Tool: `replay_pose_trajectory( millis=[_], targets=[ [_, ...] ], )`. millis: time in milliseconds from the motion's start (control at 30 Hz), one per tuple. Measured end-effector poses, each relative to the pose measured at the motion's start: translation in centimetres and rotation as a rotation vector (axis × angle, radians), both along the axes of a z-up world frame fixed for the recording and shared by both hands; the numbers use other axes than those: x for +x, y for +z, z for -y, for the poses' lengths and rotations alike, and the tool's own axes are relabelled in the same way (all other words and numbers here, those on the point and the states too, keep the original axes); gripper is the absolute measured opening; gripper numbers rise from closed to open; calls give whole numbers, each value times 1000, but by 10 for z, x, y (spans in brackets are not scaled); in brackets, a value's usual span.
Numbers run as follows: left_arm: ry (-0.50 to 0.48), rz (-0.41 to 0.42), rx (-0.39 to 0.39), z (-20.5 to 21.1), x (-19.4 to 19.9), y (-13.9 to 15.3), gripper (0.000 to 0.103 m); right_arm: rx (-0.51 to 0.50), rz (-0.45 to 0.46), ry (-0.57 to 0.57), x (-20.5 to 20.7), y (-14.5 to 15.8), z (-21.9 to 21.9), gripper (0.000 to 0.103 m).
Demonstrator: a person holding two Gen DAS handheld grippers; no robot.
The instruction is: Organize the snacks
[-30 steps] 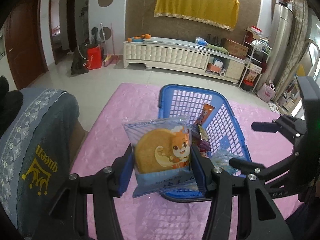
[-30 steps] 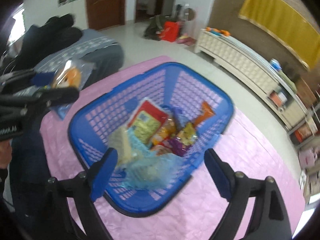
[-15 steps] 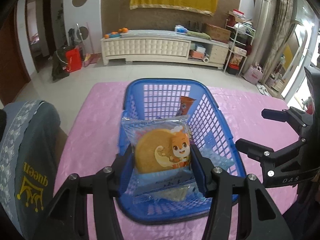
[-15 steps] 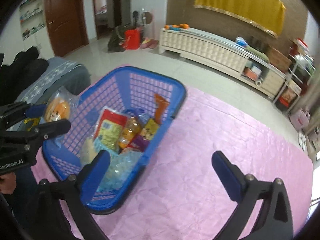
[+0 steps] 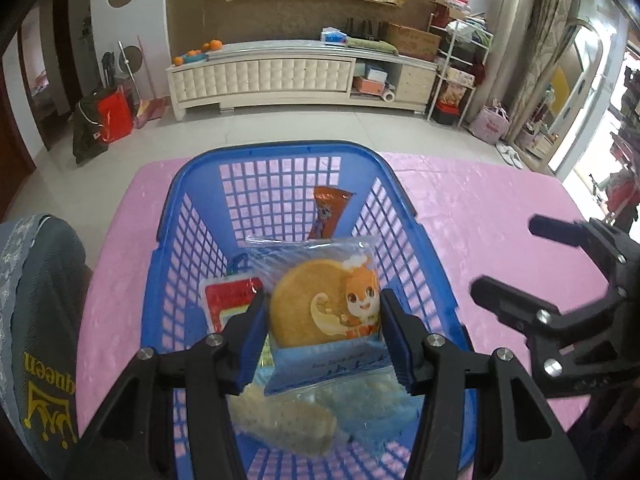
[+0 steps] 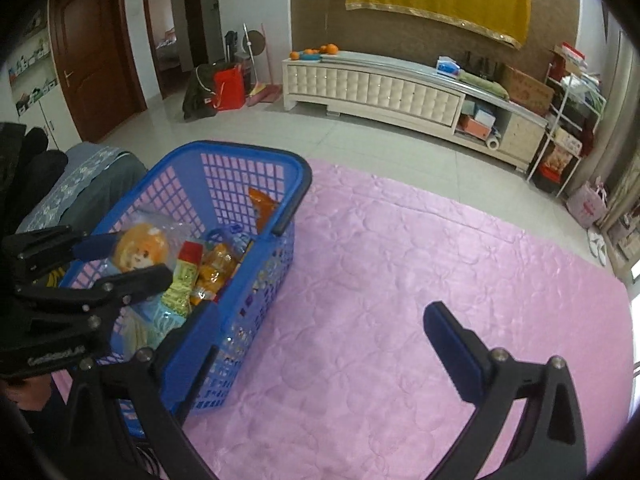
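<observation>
Cake pack over basket, right jaws just opened

Left gripper (image 5: 323,336): jaws pinch the cake pack (image 5: 320,312) by its two side edges; pack upright, printed face to camera. Grip width looks the same as a second ago.

Position change: a second ago the pack hung beside the basket (image 5: 280,160), over the pink cloth (image 5: 480,220). Now it hangs inside the rim line, above the near end. Right wrist view agrees: pack (image 6: 140,246) sits between the left jaws, over the basket interior, not yet resting on the contents as far as I can tell.

Right gripper (image 6: 320,344): jaws have just been opening and now stand at their widest, nothing between them. One finger overlaps the near basket corner in the picture; contact cannot be told. This gripper has swung off the basket and now faces mostly bare cloth.

Basket contents: red pack (image 5: 228,300), orange wrapper (image 5: 330,212) leaning on the far wall, pale bags at the near end.

Reading: carry step looks nearly done. Next is likely a short drop and release. Risk: pack lands upright on the loose bags and tips.
</observation>
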State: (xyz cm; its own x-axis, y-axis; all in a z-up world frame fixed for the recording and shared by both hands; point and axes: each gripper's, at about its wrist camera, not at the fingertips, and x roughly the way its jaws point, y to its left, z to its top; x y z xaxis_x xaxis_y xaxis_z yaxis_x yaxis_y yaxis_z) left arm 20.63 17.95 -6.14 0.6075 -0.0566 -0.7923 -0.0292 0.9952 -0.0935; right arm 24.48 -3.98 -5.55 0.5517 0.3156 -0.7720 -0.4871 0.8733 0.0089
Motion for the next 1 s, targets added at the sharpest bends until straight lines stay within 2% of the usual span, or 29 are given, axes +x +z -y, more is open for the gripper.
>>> replay_pose_trajectory(
  millis=[33, 67, 100, 167, 367, 600, 833, 933, 1000],
  targets=[
    [1, -2, -12, -1, 4, -1, 52, 12, -3, -1, 1, -1, 2, 103],
    [-12, -5, -29, 0, 7, -2, 59, 17, -2, -3, 1, -2, 4, 103],
    [-27, -9, -38, 2, 9, -2, 73, 20, 1, -9, 1, -3, 6, 103],
    [-48, 0, -20, 7, 8, 1, 79, 25, 9, -23, 0, -4, 11, 103],
    [-84, 80, 86, 29, -21, 18, 80, 65, 34, -68, -11, 8, 27, 103],
    [-61, 166, 89, 43, -63, 40, 80, 93, 106, -83, -52, 33, 39, 103],
    [2, 298, 128, 63, -123, 55, 80, 93, 212, -119, -123, 50, 58, 103],
    [0, 334, 127, 71, -149, 59, 84, 90, 226, -137, -149, 53, 66, 103],
    [4, 369, 140, 79, -168, 63, 93, 70, 253, -140, -162, 56, 67, 103]
  ],
)
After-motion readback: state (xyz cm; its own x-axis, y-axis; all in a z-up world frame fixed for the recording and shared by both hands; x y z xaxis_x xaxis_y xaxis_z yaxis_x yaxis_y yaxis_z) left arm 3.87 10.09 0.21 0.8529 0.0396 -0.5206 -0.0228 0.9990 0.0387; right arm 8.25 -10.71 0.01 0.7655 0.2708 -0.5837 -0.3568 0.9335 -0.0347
